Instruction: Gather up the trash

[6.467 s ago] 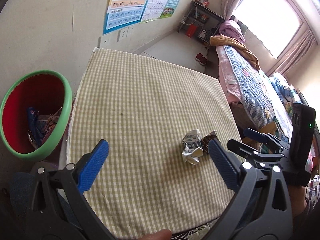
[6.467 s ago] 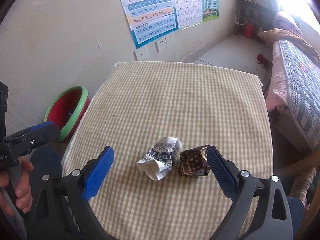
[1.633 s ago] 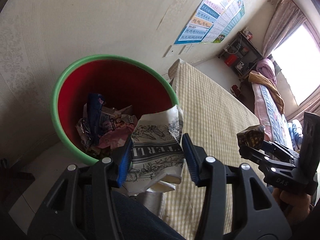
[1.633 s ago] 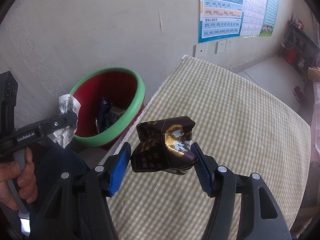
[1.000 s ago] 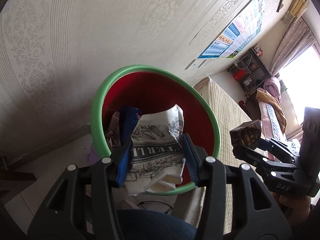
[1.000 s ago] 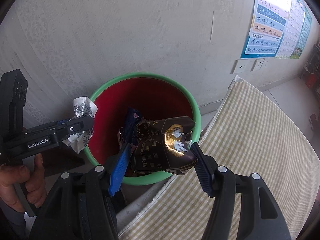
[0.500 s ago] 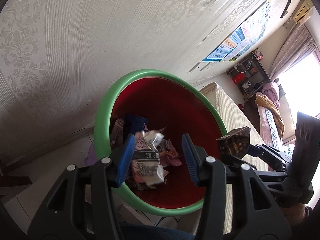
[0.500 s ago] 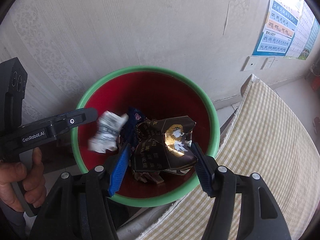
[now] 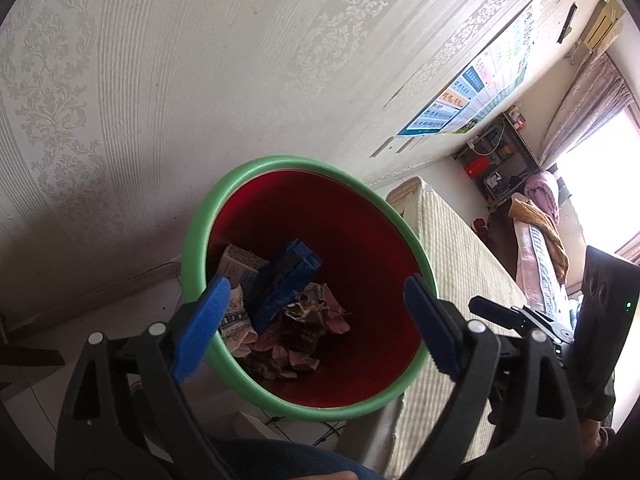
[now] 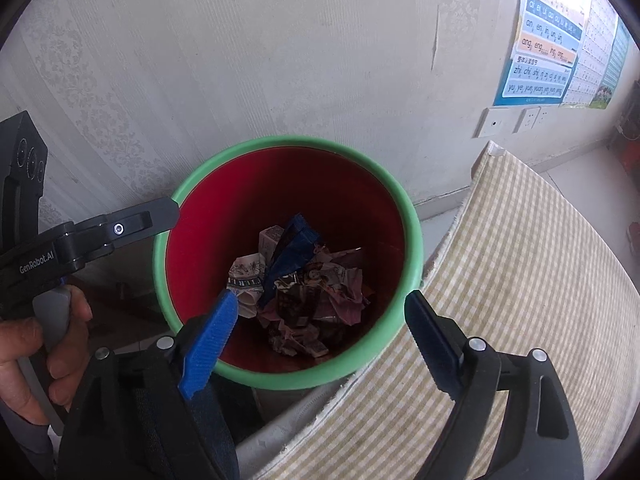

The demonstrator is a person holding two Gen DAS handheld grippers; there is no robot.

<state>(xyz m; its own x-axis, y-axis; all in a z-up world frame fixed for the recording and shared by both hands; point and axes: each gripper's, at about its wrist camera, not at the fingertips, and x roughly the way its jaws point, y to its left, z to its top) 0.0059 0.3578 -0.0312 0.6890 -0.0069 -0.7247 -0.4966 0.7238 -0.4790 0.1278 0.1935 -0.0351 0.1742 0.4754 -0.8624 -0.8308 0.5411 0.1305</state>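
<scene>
The green-rimmed red bin (image 10: 412,232) stands on the floor by the wall, directly below both grippers. Inside it lie the crumpled white printed paper (image 10: 246,280), the dark brown wrapper (image 10: 294,300), a blue wrapper (image 10: 292,252) and other scraps. My right gripper (image 10: 320,300) hovers over the bin's near rim, its jaws opening wide with nothing between them. My left gripper (image 9: 316,300) hangs over the bin (image 9: 192,240) from the other side, its jaws also opening and empty. The brown wrapper (image 9: 300,328) and the blue wrapper (image 9: 286,280) show between its fingers, down in the bin.
The table with the checked cloth (image 10: 520,280) adjoins the bin on the right. A patterned wall rises just behind, with posters (image 10: 548,52) and sockets (image 10: 508,120). A person's hand (image 10: 40,340) holds the left gripper's handle. A bed (image 9: 540,248) lies far off.
Both grippers swung from the table to above the bin. The white paper dropped from the left jaws, then the brown wrapper from the right. Both pairs of jaws now stand much wider.
</scene>
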